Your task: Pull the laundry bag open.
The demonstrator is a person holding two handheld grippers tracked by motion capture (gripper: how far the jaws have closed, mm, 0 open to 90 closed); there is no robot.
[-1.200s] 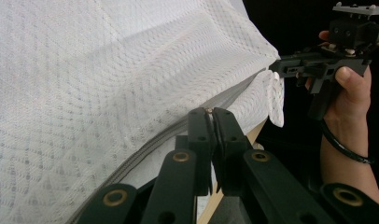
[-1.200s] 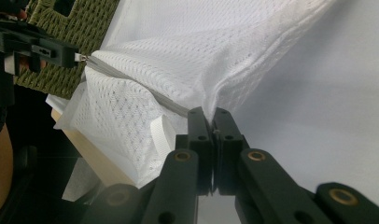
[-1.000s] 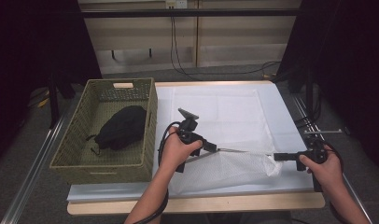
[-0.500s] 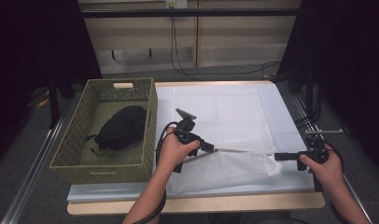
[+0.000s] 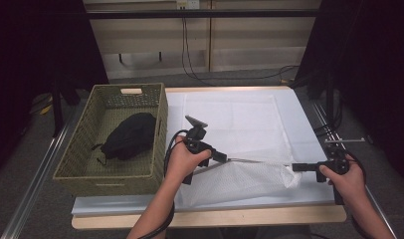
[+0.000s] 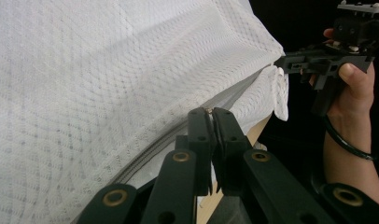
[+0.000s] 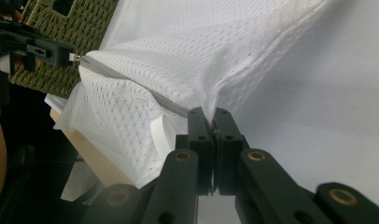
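You hold a white mesh laundry bag [image 5: 240, 179] stretched between both grippers in the lower middle of the high view, over the near edge of the white-covered table [image 5: 299, 134]. Its fabric is a fine honeycomb net, slightly see-through, with a grey zipper [image 6: 178, 128] running along the taut upper edge. Your left gripper [image 5: 221, 156], just left of centre in the frame, has its jaws pressed together on the zipper end of the bag; in the left gripper view the black jaws meet at the zipper line. Your right gripper [image 5: 295, 167], at the lower right, pinches the opposite corner, jaws closed on bunched mesh. The bag sags below the stretched edge onto the cloth. At the left of the frame a green wicker basket [image 5: 80, 154] holds a black garment [image 5: 128, 137].
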